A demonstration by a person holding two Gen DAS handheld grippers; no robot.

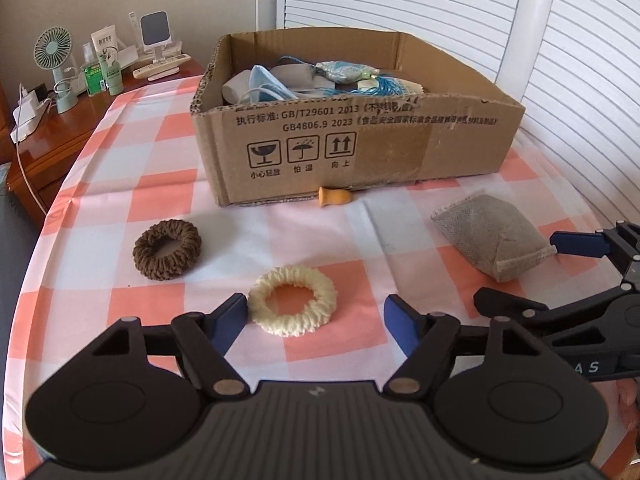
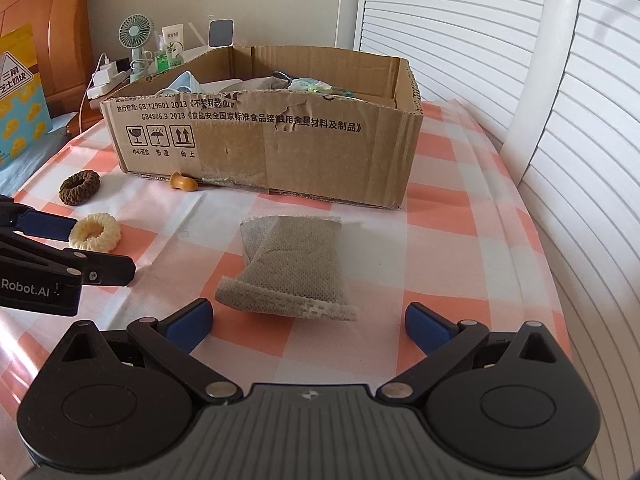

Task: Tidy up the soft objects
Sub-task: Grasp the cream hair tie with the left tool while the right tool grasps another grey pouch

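Evidently each tool had been lined up on its own target: the left gripper [image 1: 316,320] stood wide apart with the cream scrunchie [image 1: 293,300] just ahead between its blue pads, while the right gripper [image 2: 308,322], equally spread and empty, faced the grey mesh pouch [image 2: 290,270] lying near the table's [image 2: 460,240] right edge. The brown scrunchie [image 1: 167,249] waited toward the left edge, well apart from both. Behind them the cardboard box [image 1: 360,148] sat at the far edge, probably the collecting place, since a blue mask and tasselled sachets already lay inside. Its near wall hid most of those contents. A small orange wooden piece [image 1: 334,197] lay against the box's foot, its purpose unclear.
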